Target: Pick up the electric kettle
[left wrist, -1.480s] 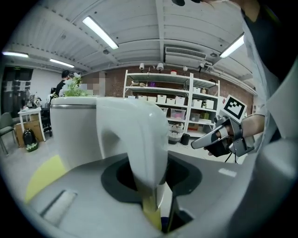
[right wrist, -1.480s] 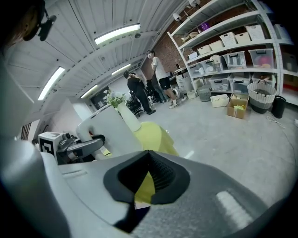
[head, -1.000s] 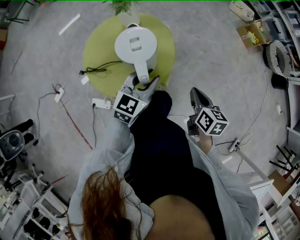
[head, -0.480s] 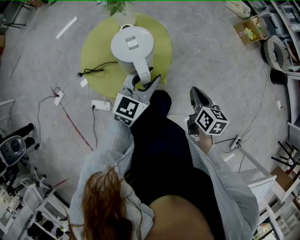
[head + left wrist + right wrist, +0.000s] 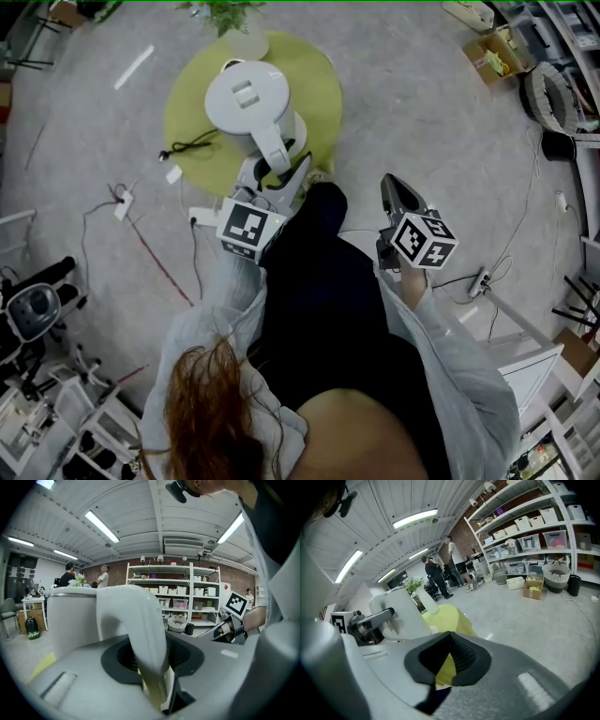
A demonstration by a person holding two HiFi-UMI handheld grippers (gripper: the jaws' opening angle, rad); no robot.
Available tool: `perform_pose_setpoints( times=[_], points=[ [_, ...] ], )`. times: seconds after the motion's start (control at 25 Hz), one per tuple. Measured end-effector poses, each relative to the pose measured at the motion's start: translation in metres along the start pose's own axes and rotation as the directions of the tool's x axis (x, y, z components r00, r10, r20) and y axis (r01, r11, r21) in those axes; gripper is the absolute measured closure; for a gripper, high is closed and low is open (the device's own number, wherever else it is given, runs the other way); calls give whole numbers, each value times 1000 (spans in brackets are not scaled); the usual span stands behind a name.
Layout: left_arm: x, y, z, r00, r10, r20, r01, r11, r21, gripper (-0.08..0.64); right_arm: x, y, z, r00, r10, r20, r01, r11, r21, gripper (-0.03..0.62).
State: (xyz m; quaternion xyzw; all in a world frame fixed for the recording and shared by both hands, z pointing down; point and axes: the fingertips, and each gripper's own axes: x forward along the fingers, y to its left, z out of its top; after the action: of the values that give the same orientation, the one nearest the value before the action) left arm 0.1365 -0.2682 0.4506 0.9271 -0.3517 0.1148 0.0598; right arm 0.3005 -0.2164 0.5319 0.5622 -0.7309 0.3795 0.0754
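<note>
Grey concrete floor [image 5: 422,103]; at 11 o'clock, a round yellow table [image 5: 319,84] with the white electric kettle [image 5: 246,103] over it. My left gripper [image 5: 277,173] clamps its handle [image 5: 140,634], jaws just eased slightly wider. The right gripper [image 5: 394,187], at 3 o'clock, is closed and empty. I judge the kettle rigid, smooth and front-heavy, so it is best held high on the handle.

Mostly plastic, over concrete.
I see the kettle [image 5: 246,98] as smooth white plastic with a soft sheen. The table [image 5: 319,80] top is matt yellow-green, and the floor [image 5: 431,122] looks like rough grey concrete. The right gripper [image 5: 449,634] has a matt grey shell and black ribbed pads [image 5: 463,658]. The sleeve [image 5: 216,319] is pale cloth.
</note>
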Motion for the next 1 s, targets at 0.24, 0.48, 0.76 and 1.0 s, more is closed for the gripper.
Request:
perform_pose_setpoints(
  times=[0.24,0.48,0.76,1.0],
  points=[
    [-13,4,3,999,32,-5,-32,999,-7,413,2,13,-1,999,32,-1,-32,999,-17,591],
    [-20,12,6,997,69,-21,-69,997,-25,413,8,19,5,998,59,1,-59,998,-34,591],
    [-38,27,14,990,138,30,-136,990,-42,413,13,33,17,995,95,2,-95,993,-66,591],
    [-64,43,11,974,224,38,-221,973,-68,413,23,48,25,991,134,-10,-135,985,-105,591]
  ],
)
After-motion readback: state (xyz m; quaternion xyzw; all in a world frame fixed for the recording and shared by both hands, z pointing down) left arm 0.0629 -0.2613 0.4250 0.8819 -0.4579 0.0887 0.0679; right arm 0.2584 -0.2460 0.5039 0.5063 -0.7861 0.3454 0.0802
